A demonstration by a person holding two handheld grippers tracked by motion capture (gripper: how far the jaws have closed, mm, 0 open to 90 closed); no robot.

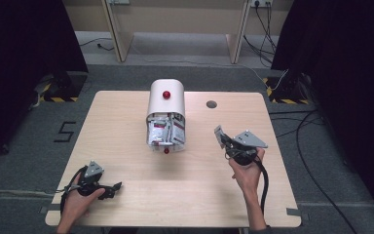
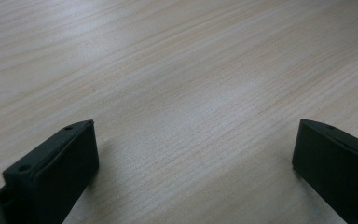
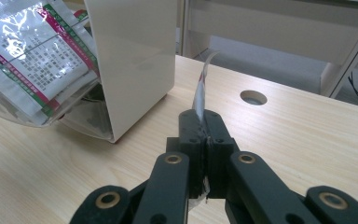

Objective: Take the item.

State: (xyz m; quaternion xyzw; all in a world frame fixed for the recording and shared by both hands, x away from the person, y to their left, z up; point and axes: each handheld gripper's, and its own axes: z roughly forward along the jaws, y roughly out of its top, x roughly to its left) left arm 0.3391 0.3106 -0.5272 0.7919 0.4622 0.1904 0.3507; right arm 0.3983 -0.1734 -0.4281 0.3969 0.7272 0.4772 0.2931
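1. Spreading under everything is the pale wooden table (image 1: pixel 185 195), bare along my near edge, with a round cable hole (image 1: pixel 211 104) toward the far right.
2. Next in size is the cream dispenser box (image 1: pixel 166 100) with a rounded top, standing at the table's middle toward the far side. A red knob (image 1: pixel 166 94) sits on its top, and its clear front flap (image 3: pixel 18 119) hangs open toward me.
3. Inside that open front a stack of sachets (image 1: pixel 164 132) leans, white with green and red borders and small print. In my right gripper view they lie behind the clear flap at the upper left.
4. My right gripper (image 1: pixel 222 138) is held up over the table's right half, well apart from the box, its tips aimed toward the box. Its jaws are pressed fully together on one thin sachet (image 3: pixel 200 91), which stands edge-on and rises from the pinched tips, curling slightly at its top.
5. My left gripper (image 1: pixel 117 185) rests low at the near left corner, lying across the wood. Its jaws stand wide apart with only bare wood grain between them; it has hold of nothing.
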